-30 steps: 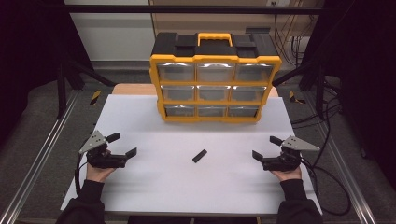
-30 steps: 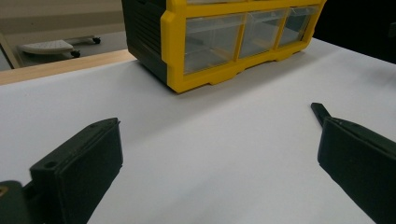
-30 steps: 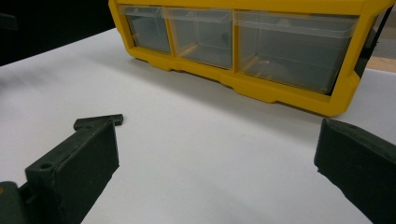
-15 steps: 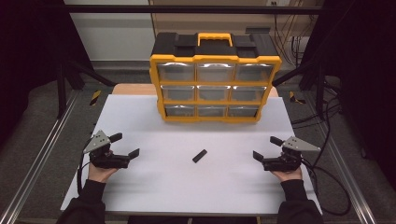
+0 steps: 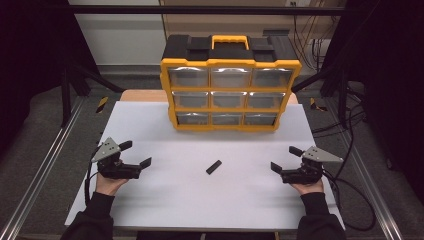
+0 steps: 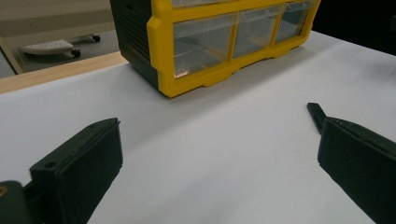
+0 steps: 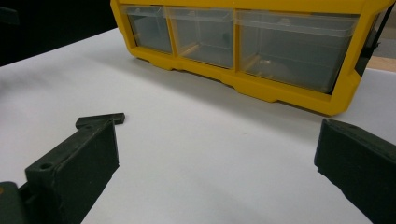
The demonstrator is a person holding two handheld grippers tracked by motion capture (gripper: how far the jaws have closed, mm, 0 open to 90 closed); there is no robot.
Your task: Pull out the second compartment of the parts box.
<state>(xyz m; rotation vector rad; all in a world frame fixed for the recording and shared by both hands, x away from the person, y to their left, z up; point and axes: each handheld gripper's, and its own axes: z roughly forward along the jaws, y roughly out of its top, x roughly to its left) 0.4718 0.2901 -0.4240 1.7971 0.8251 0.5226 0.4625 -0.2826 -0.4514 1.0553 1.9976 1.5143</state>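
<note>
A yellow and black drawer cabinet [image 5: 230, 64] with clear drawers stands at the back middle of the white tabletop [image 5: 165, 205]. A small black bar [image 5: 213, 167] lies flat in front of it, between my hands. My left gripper [image 5: 135, 153] rests at the left, open and empty. My right gripper [image 5: 285, 158] rests at the right, also open and empty. In the left gripper view my gripper [image 6: 219, 154] faces the cabinet [image 6: 205, 79], with the bar [image 6: 316, 113] by its right jaw. In the right gripper view my gripper [image 7: 215, 154] has the bar [image 7: 100, 119] just beyond its left jaw and the cabinet [image 7: 280, 91] ahead.
Metal rails [image 5: 40, 170] run along both sides of the table. Cables [image 5: 350, 195] trail off the right gripper over the table's right edge. A strip of wooden surface [image 5: 142, 95] shows behind the white top beside the cabinet.
My left gripper has drifted a little to the right. The right gripper, the bar and the cabinet have stayed put.
</note>
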